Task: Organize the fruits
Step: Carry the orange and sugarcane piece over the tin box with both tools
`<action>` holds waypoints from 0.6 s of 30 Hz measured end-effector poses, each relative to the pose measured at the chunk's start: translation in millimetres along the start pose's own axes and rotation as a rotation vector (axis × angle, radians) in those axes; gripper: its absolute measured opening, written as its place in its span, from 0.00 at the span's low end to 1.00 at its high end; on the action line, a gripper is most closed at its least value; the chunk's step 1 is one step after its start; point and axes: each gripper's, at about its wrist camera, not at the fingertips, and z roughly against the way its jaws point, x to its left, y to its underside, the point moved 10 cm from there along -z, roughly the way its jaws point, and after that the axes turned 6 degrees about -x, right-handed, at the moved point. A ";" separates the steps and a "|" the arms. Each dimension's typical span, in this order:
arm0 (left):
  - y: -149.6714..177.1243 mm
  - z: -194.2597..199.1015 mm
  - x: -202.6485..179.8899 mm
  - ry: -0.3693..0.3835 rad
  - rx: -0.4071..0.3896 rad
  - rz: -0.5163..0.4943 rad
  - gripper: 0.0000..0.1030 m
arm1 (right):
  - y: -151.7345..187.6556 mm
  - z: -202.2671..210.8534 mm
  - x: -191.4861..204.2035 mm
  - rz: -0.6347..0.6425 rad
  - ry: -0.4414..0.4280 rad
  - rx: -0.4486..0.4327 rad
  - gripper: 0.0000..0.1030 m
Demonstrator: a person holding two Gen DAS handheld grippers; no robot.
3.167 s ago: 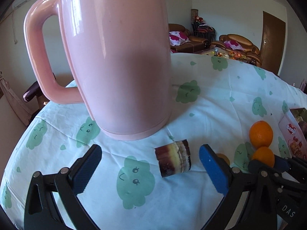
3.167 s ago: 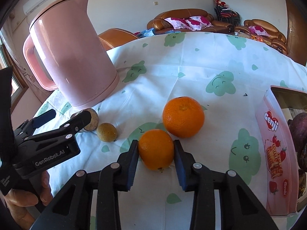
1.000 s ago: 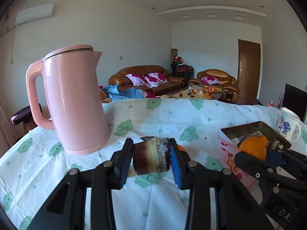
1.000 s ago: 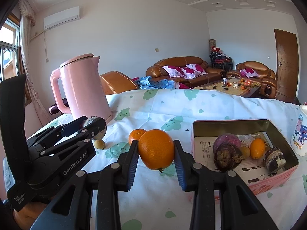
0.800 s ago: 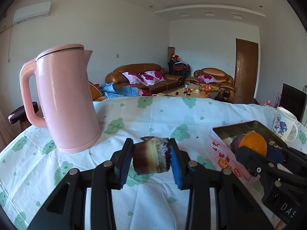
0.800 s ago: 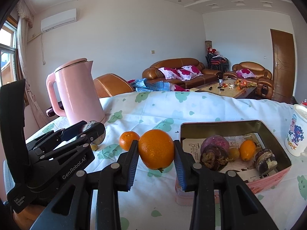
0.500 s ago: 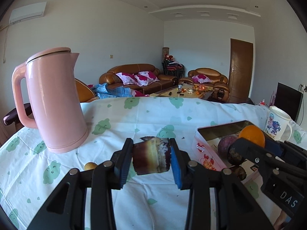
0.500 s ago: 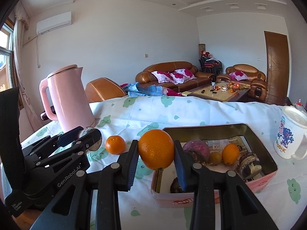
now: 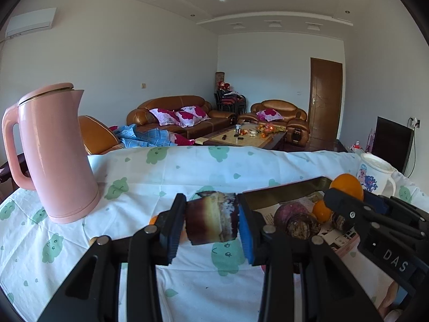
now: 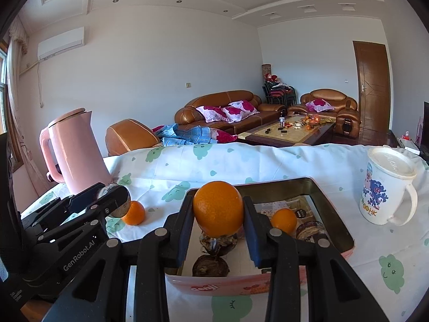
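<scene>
Firm round orange fruit sits clenched at its widest in the right gripper above the pink tin, the left gripper grasping a stiff sugarcane chunk.

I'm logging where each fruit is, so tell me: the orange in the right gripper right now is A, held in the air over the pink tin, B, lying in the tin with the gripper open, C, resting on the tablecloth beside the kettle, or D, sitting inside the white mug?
A: the right gripper is shut on the orange, raised above the pink tin.
</scene>
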 end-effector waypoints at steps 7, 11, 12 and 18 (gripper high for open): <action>-5.6 -4.4 -14.7 0.021 -0.009 -0.008 0.38 | -6.8 2.2 -29.1 -0.027 0.041 -0.014 0.36; -10.0 -4.2 -19.7 0.035 -0.022 -0.005 0.38 | -12.0 5.2 -48.9 -0.042 0.079 -0.028 0.36; -10.6 -5.1 -21.9 0.041 -0.021 -0.006 0.38 | -13.4 6.1 -54.5 -0.048 0.090 -0.032 0.36; -10.5 -11.1 -42.8 0.080 -0.011 -0.023 0.38 | -19.7 10.2 -86.7 -0.092 0.146 -0.048 0.36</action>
